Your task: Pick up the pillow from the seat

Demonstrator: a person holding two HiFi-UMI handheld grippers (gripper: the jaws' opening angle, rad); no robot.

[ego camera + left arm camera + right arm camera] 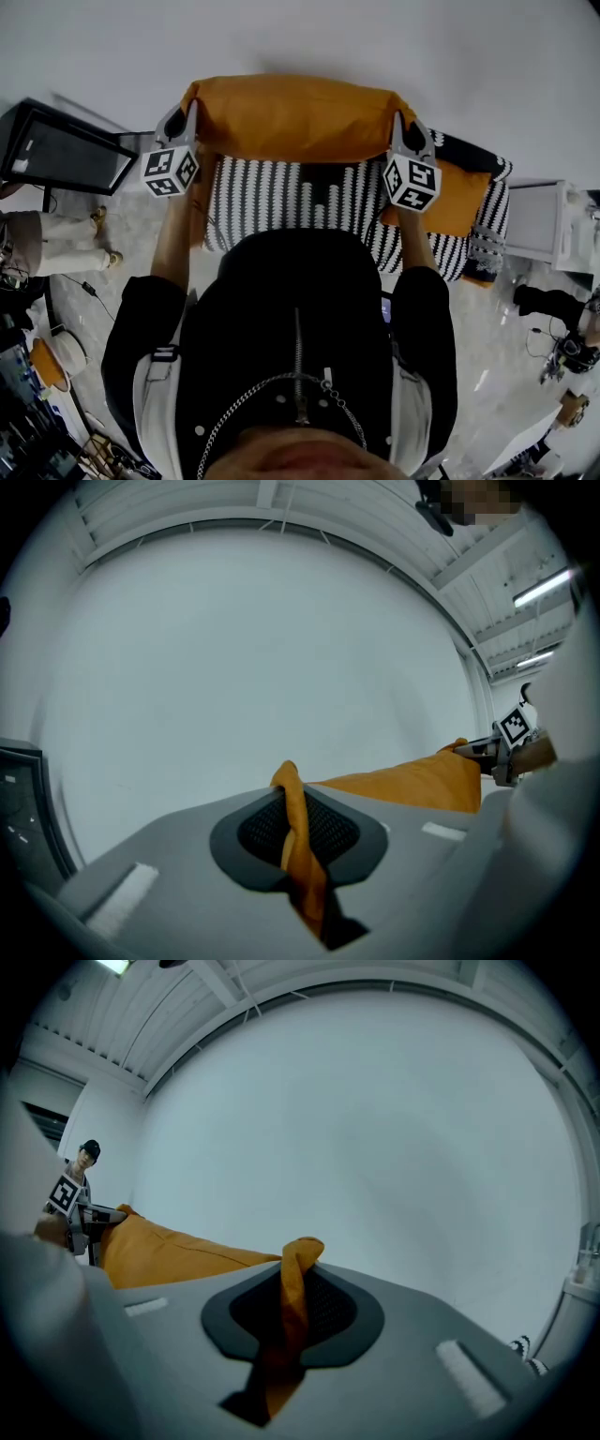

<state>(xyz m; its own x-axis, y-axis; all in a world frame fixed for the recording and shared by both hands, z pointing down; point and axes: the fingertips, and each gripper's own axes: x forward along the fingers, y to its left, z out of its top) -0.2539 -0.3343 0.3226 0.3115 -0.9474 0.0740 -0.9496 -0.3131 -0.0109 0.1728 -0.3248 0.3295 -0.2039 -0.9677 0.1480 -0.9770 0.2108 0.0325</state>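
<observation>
Two level tools (191, 112) (401, 124) on pillow (295, 117) corners

The person's torso (300, 323) hides part of the striped seat (281, 195).

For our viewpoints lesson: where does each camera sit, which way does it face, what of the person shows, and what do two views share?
Head view: on the head, facing steeply down; chest, arms, left tongs, right tongs, pillow, striped seat.
Left gripper view: on the left tongs, facing a white wall; jaws pinch a pillow corner.
Right gripper view: on the right tongs, same wall, other corner.
Shared: pillow and wall.
</observation>
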